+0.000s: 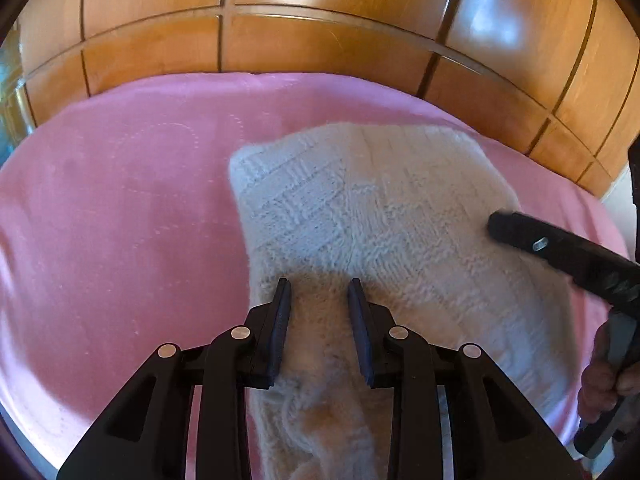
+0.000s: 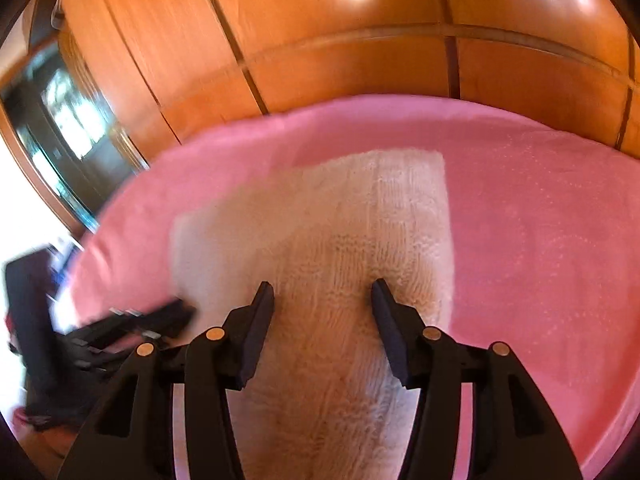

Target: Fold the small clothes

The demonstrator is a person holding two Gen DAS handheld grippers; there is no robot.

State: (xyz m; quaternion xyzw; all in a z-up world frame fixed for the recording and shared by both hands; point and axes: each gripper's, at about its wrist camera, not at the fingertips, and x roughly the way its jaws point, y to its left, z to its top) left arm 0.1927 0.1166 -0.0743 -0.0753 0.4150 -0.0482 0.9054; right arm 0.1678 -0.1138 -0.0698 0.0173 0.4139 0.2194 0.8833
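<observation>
The left gripper (image 1: 319, 286), black with two flat dark pads, hangs tilted down over the near end of a cream, fluffy knitted garment (image 1: 360, 220); its jaws stand a little apart with nothing pinched between them, the wool showing through the gap beneath. The right gripper (image 2: 323, 288), of the same black build, hovers released too, its jaws set wider, above the same garment (image 2: 332, 260). In the left wrist view the right gripper (image 1: 496, 224) reaches in from the right edge, its tip over the garment's right side, with a person's hand (image 1: 604, 376) around its handle. The garment lies spread flat on a pink blanket (image 1: 120, 208) covering the bed (image 2: 540, 240). Behind the bed stands a glossy orange-brown wooden wardrobe (image 1: 320, 44) with panelled doors (image 2: 340, 40).
</observation>
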